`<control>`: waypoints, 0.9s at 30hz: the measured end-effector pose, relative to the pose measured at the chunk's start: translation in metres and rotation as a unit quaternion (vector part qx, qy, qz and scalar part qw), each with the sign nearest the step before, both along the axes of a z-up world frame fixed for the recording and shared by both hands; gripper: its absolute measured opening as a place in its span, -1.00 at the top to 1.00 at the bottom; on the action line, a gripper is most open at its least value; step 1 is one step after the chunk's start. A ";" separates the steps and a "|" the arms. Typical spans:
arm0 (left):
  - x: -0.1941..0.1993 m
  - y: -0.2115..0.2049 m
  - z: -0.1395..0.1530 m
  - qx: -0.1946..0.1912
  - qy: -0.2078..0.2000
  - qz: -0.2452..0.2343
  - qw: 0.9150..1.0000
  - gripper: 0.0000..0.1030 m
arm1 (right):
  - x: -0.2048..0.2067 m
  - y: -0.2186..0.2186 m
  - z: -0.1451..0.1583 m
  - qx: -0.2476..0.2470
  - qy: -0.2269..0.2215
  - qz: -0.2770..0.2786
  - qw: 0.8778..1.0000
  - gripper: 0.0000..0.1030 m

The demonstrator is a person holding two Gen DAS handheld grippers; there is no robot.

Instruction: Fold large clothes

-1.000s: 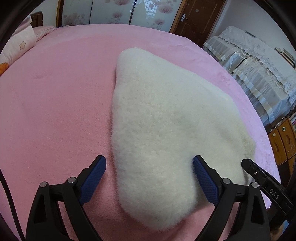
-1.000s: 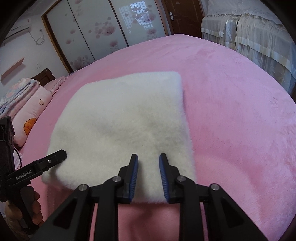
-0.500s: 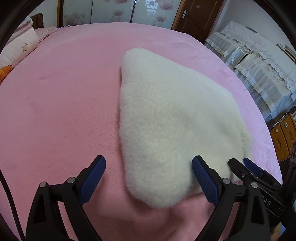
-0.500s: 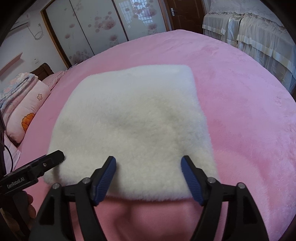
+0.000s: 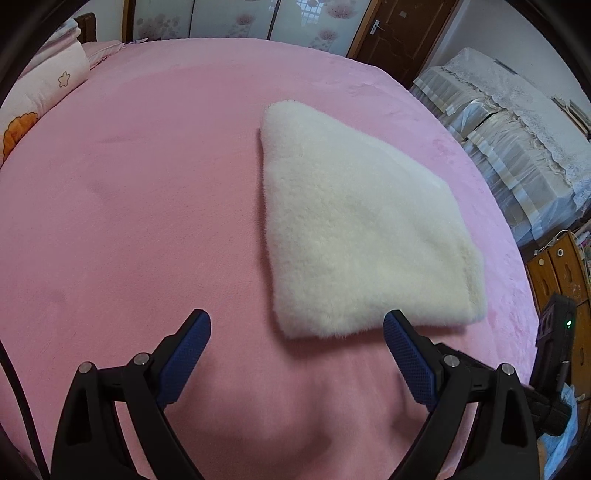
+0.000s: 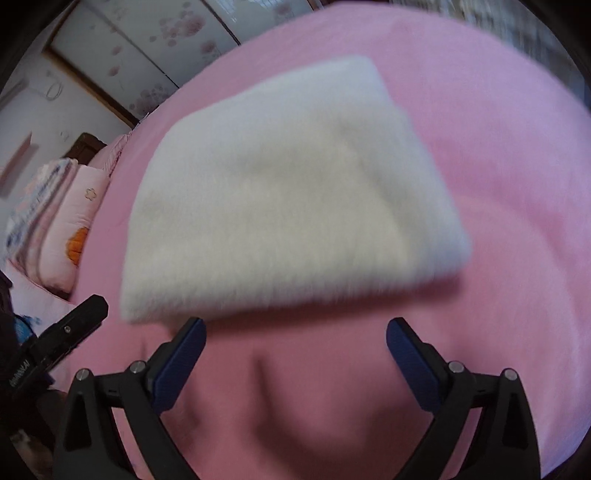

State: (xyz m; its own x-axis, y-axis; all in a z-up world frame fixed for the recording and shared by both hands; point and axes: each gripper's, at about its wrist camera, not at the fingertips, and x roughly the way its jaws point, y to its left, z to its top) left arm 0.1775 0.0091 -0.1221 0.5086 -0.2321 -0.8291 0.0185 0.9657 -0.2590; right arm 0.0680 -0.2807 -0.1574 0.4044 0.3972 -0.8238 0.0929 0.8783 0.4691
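Item: folded white garment [image 5: 354,236], fleecy, thick pile, soft rounded edges, roughly four-cornered bundle. Lies flat on the pink plush bedspread [image 5: 140,206], well toward the bed's middle; all places below are given from this garment.

Left gripper [image 5: 295,343]: hovers just off the garment's near edge, at the near left corner, jaws spread wide, nothing between them, no pad touching the fleece.

Right gripper [image 6: 295,350]: also just off the near edge, further along it, the garment lying ahead and slightly up-left in its view. Its jaws have just been opening and now stand wide apart, with only bedspread between them. Neither hand is plainly the nearer; both sit close to the same edge.

Long axis: runs away from the grippers, from the near edge toward the far corner by the wardrobe doors [image 5: 229,18].

Surroundings: patterned pillows [image 6: 74,218] well off beyond the garment's left side; lace-covered furniture [image 5: 517,140] beyond its right side.

Judgement: the fold appears complete, the bundle released.
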 end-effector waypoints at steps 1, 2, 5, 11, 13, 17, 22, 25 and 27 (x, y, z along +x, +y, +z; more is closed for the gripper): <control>-0.005 0.002 0.004 -0.001 -0.002 0.001 1.000 -0.82 | -0.006 0.000 0.001 -0.001 0.001 0.003 1.000 -0.92; -0.007 0.003 0.006 -0.001 -0.002 0.000 1.000 -0.82 | -0.012 0.000 0.002 -0.006 0.000 0.006 1.000 -0.92; -0.016 0.007 0.018 -0.009 -0.001 -0.009 1.000 -0.82 | -0.026 -0.001 0.011 -0.009 -0.003 0.015 1.000 -0.92; -0.019 0.016 0.050 -0.027 -0.008 -0.028 0.999 -0.82 | -0.037 -0.013 0.050 0.003 -0.027 0.038 0.999 -0.91; -0.013 0.021 0.061 -0.033 -0.009 -0.035 0.999 -0.82 | -0.033 -0.015 0.069 -0.003 -0.047 0.040 0.998 -0.91; 0.008 0.024 0.079 -0.034 -0.009 -0.052 0.998 -0.82 | -0.014 -0.029 0.110 -0.016 -0.091 0.042 0.995 -0.91; 0.051 0.023 0.082 -0.050 0.013 -0.067 0.996 -0.82 | 0.031 -0.051 0.133 -0.021 -0.104 0.047 0.993 -0.91; 0.082 0.019 0.068 -0.065 0.040 -0.084 0.993 -0.82 | 0.063 -0.065 0.125 -0.018 -0.086 0.058 0.994 -0.91; 0.101 0.013 0.051 -0.092 0.061 -0.095 0.989 -0.82 | 0.085 -0.074 0.110 0.003 -0.060 0.075 0.995 -0.91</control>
State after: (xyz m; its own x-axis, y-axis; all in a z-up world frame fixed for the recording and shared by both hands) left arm 0.2786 0.0219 -0.0707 0.3401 -0.4667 -0.8164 0.1519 0.8840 -0.4420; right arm 0.1530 -0.3550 -0.0478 0.4355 0.4656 -0.7704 -0.0970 0.8751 0.4741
